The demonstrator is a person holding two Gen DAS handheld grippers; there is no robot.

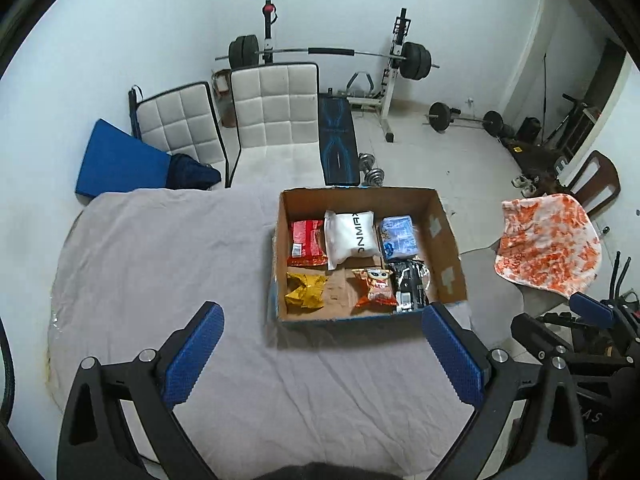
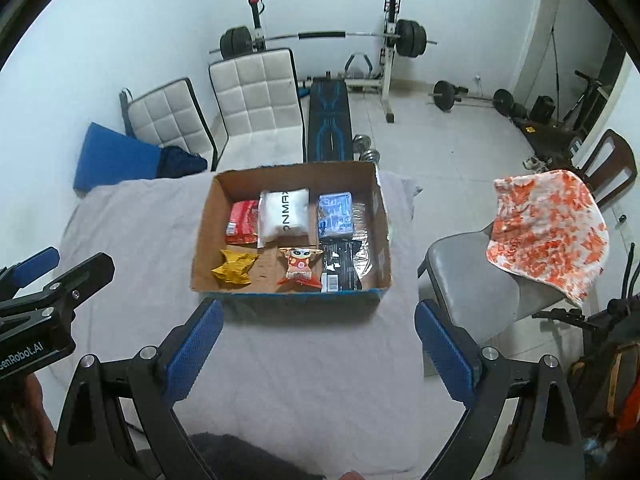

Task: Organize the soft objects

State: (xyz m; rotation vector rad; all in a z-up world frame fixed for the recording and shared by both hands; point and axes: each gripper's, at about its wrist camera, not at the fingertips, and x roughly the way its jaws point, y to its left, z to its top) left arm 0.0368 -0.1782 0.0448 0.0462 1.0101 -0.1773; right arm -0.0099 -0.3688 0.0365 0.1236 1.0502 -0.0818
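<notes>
Soft objects: six packets lie inside cardboard box (image 1: 448,240) on cloth-covered worktop (image 1: 160,248).
Towel (image 2: 548,232): draped on chair, outside box; judged next pickup.
Left hand-held gripper (image 1: 320,344): wide, empty.
Right hand-held gripper (image 2: 316,340): wide, empty.
View difference: chair seat shown fully by right wrist only.

White pouch (image 1: 351,240) reads "ONMAX", left gripper (image 2: 36,312) reads "enRobot.AI"
</notes>
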